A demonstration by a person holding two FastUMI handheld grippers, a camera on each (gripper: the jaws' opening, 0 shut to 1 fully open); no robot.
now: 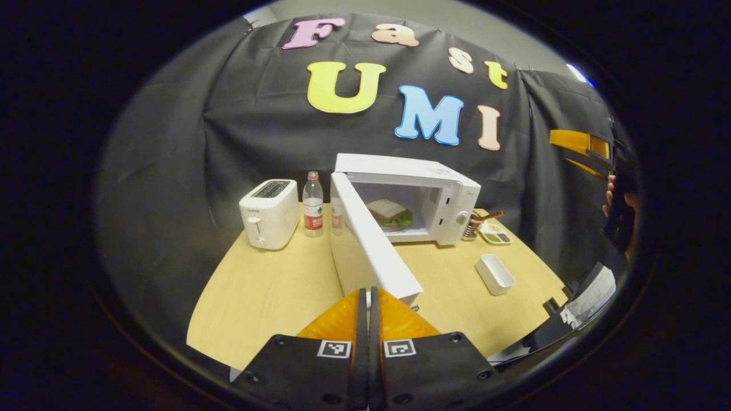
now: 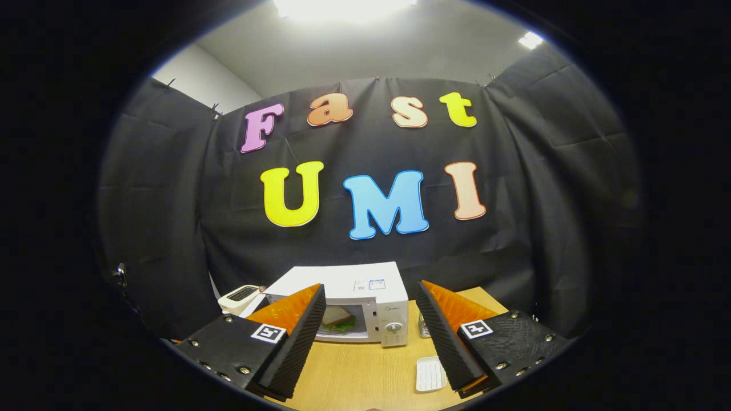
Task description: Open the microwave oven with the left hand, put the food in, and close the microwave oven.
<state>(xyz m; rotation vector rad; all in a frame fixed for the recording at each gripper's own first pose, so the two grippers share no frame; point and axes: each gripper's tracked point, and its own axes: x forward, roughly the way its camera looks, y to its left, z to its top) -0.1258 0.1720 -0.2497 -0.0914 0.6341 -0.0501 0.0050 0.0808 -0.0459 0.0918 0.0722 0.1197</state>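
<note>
We see the microwave oven [image 1: 434, 197] standing at the far side of the wooden table [image 1: 268, 291], its door [image 1: 371, 240] swung open toward us on the left hinge. Inside the cavity sits the sandwich [image 1: 390, 212], resting on the oven floor with green leaves showing at its edge. In the left gripper view, the left gripper [image 1: 368, 299] has its fingers pressed together with nothing between them, and its tips sit just at the near lower corner of the open door; we cannot tell whether they touch it.

Left of the oven stand a water bottle [image 1: 312, 204] and, farther left, a white toaster [image 1: 269, 213]. Right of the oven we see a small rack with a brown-handled utensil [image 1: 482, 220] and a flat tray of condiments [image 1: 495, 233], and nearer to us an empty white rectangular dish [image 1: 495, 274].

In the right gripper view, the right gripper [image 2: 370, 334] is spread wide and holds nothing, raised above the table, with the microwave oven [image 2: 365, 308] and the sandwich [image 2: 338, 317] framed between its fingers. The white dish [image 2: 429, 374] lies below its right finger.
</note>
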